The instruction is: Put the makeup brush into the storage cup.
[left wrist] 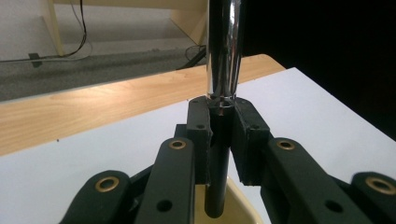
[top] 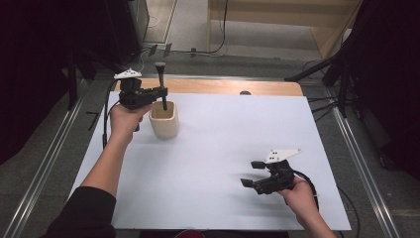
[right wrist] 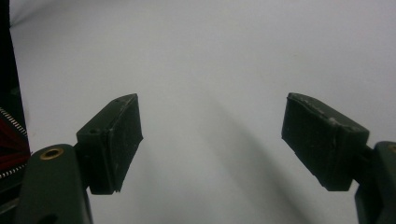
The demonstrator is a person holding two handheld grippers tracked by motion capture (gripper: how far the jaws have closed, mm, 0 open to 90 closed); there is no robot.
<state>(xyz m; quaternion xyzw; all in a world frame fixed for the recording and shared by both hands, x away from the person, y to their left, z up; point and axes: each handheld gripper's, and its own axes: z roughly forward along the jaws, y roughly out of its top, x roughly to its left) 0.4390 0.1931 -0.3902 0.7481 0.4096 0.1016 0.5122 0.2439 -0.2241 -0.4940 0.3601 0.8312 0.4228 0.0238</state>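
A slim utensil [top: 160, 74] with a chrome shaft [left wrist: 224, 56] and a black lower end stands upright. Its bottom tip dips into a cream cup [top: 163, 120] at the back left of the white sheet. My left gripper [top: 163, 92] is shut on the utensil, with the pads [left wrist: 200, 126] pressing its black part just below the chrome. The cup's rim [left wrist: 243, 203] lies right under the jaws. Near the front right, my right gripper [top: 250, 173] lies low over the sheet and is open. Between its pads [right wrist: 114, 140] there is bare white surface.
A white sheet [top: 223, 139] covers most of the wooden table [top: 223, 87], whose bare strip runs along the back. Dark stands and cables [top: 341, 74] crowd the floor at the right and back. A metal rail [top: 366, 173] runs along each side of the table.
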